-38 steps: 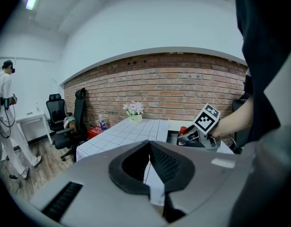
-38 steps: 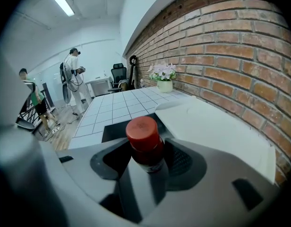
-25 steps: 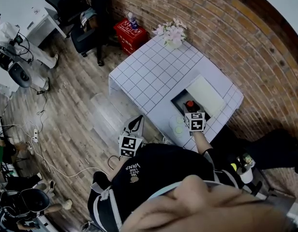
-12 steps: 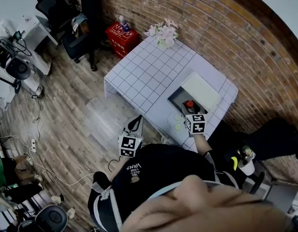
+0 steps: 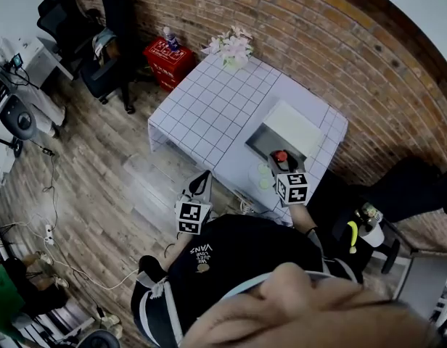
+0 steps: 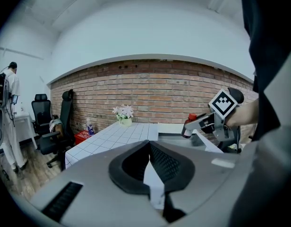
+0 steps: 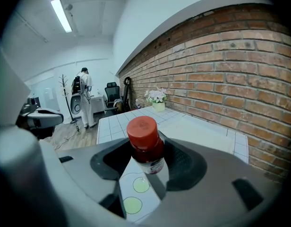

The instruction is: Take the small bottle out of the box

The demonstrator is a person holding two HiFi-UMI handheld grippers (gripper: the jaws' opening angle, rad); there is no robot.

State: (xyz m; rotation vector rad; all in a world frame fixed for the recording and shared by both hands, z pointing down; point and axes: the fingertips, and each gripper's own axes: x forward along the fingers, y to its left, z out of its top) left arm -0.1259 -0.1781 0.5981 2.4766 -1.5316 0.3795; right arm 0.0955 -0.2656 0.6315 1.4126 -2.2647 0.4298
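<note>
The small bottle [image 7: 145, 144], dark with a red cap, stands upright between the jaws of my right gripper [image 7: 144, 161], which is shut on it. In the head view the bottle [image 5: 281, 156] hangs over the near edge of the open dark box [image 5: 256, 142], whose white lid [image 5: 292, 125] lies folded back toward the wall. The left gripper view shows the bottle [image 6: 188, 125] lifted above the box [image 6: 176, 138]. My left gripper [image 5: 203, 180] stays off the table's near left side, its jaws together and holding nothing.
The box rests on a white grid-patterned table [image 5: 216, 107] against a brick wall. A flower vase [image 5: 228, 49] stands at its far corner. A sheet with green circles [image 5: 265, 176] lies at the near edge. A red crate [image 5: 165, 53] and office chairs [image 5: 100, 46] stand at the far left.
My right gripper has drawn the bottle from over the box's inside toward its near edge. The head view has shifted. My left gripper has hardly moved.
</note>
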